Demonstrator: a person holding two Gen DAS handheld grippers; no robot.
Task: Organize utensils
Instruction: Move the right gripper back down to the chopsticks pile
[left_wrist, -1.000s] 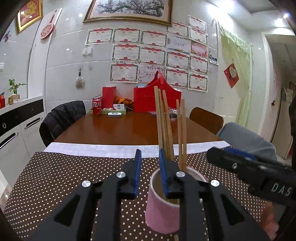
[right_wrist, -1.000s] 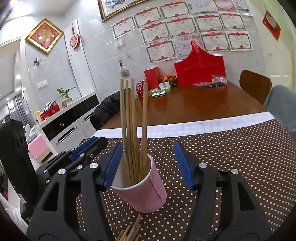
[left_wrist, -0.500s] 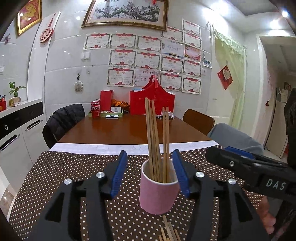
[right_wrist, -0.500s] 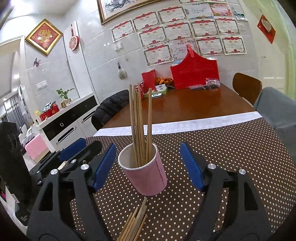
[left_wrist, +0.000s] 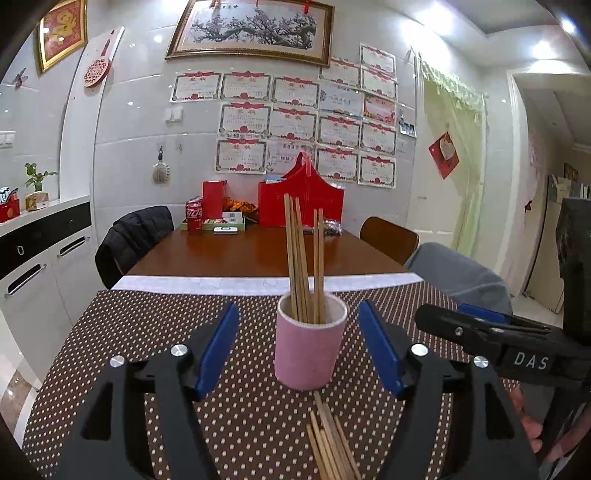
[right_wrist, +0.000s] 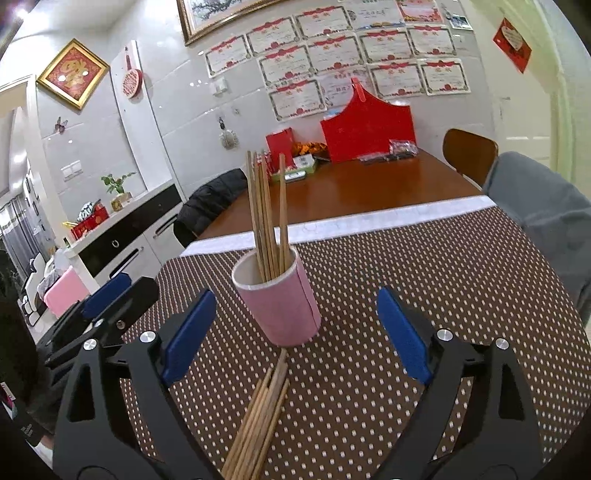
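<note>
A: What is shown of the tongs?

B: The left gripper (left_wrist: 298, 347) is seen spread wide, with nothing held; the pink cup (left_wrist: 309, 343) stands just ahead of its blue pads, untouched. The right gripper (right_wrist: 295, 334) is likewise wide open and empty.

A: And where are the utensils found?

B: Several chopsticks (left_wrist: 303, 266) are stood upright in the cup, which is set on the dotted cloth (right_wrist: 424, 273) covering the near end of the table. A loose bundle of chopsticks (right_wrist: 258, 413) is laid flat on the cloth, between the cup and the near edge.

A: Which step is judged to be in hand?

B: A pause between loads, it seems. Next, the loose bundle would have to be reached, pinched near one end, tilted upright and lowered into the cup without the cup being tipped.
</note>
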